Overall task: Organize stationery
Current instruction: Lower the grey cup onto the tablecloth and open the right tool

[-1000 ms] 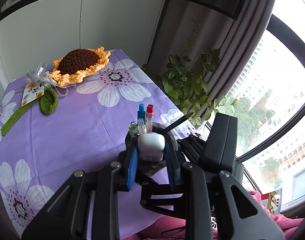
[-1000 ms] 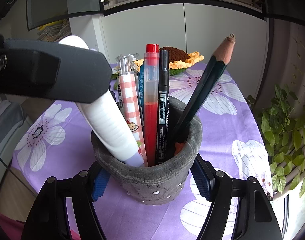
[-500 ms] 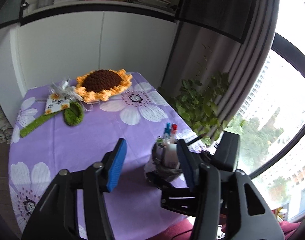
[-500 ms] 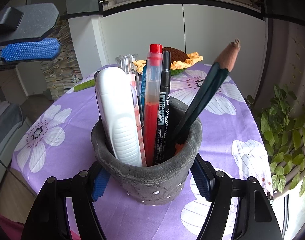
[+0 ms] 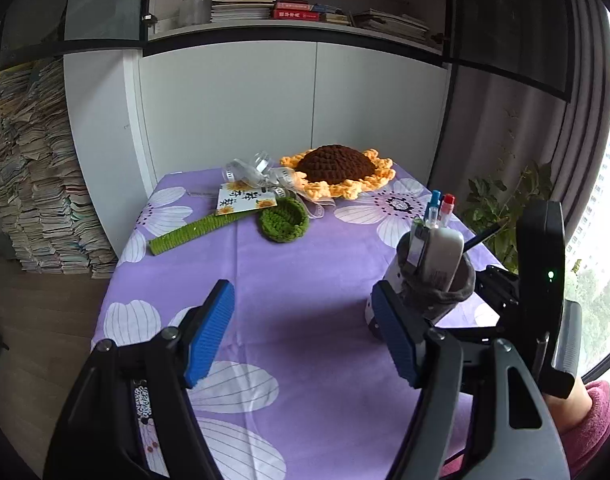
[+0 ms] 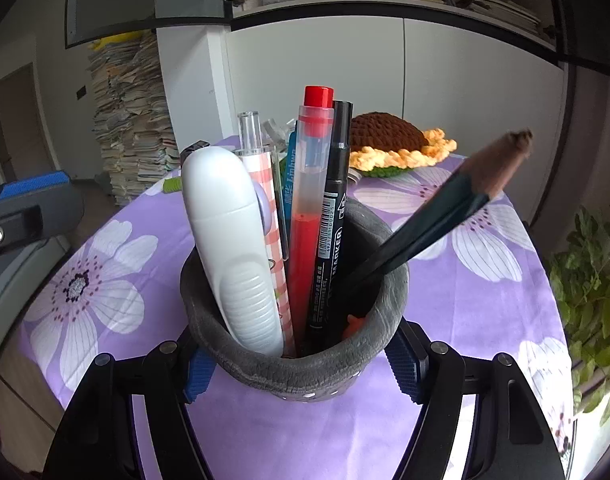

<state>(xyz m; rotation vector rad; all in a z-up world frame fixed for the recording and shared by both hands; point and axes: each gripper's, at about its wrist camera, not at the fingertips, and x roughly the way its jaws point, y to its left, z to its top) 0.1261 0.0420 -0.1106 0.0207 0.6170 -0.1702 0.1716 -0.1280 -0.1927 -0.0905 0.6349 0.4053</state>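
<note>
A grey felt pen holder [image 6: 297, 364] stands on the purple flowered tablecloth [image 6: 485, 320]. It holds a white correction-tape dispenser [image 6: 233, 248], a red pen [image 6: 309, 208], a black marker [image 6: 331, 220], a checked pen [image 6: 265, 184] and a dark pencil [image 6: 433, 216]. My right gripper [image 6: 301, 368] is shut on the holder's sides. My left gripper [image 5: 301, 332] is open and empty, pulled back to the left of the holder [image 5: 437, 292].
A crocheted sunflower [image 5: 337, 168] with a green stem [image 5: 193, 232], a leaf [image 5: 283, 222] and a ribboned tag [image 5: 245, 196] lies at the table's far end. Stacked papers [image 5: 29, 176] stand left, a plant [image 5: 501, 200] right, white cabinets [image 5: 297, 104] behind.
My left gripper let go of the white dispenser in the holder, opened wide and drew back up and to the left. My right gripper kept its hold on the holder.
</note>
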